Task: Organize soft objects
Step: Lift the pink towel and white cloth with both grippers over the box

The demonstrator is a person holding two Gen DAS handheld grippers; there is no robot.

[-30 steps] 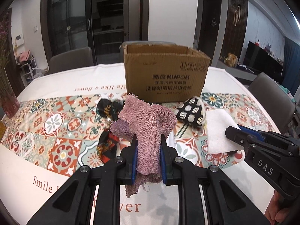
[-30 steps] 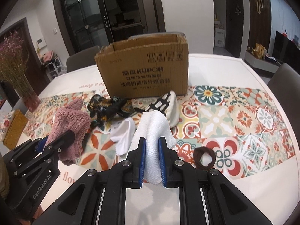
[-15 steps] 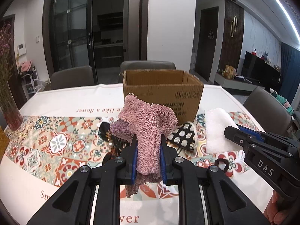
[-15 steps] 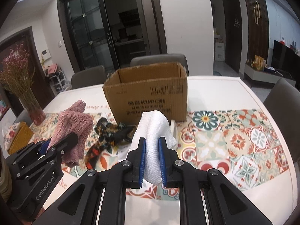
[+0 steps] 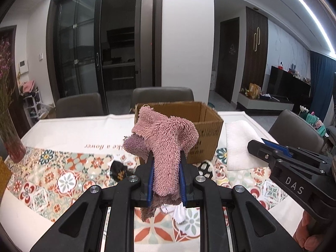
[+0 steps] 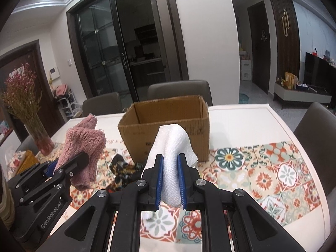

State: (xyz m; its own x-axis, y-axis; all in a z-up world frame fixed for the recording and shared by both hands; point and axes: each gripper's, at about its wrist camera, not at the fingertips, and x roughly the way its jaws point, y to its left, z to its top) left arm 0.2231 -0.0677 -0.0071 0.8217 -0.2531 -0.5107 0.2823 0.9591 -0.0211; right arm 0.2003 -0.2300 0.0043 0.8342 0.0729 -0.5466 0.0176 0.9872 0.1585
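My left gripper [image 5: 166, 159] is shut on a fluffy pink towel [image 5: 166, 138], held up above the table; that towel [image 6: 84, 142] also hangs at the left of the right wrist view. A folded white cloth [image 6: 171, 147] is pinched in my right gripper [image 6: 170, 159], and this cloth [image 5: 239, 145] shows at the right of the left wrist view. An open cardboard box [image 6: 166, 130] stands on the table just beyond both cloths, its inside looking empty from here. A dark patterned fabric [image 6: 124, 170] lies on the tablecloth in front of the box.
The table wears a white cloth with a tiled flower band [image 6: 273, 174]. A vase of pink dried flowers [image 6: 27, 113] stands at the left edge. Grey chairs [image 6: 178, 90] ring the far side and the right. A small white cloth [image 5: 180, 212] lies under the left gripper.
Both grippers have risen with their cloths and tilted upward, so the box sits lower in view and its open top now shows. Neither grip has changed.
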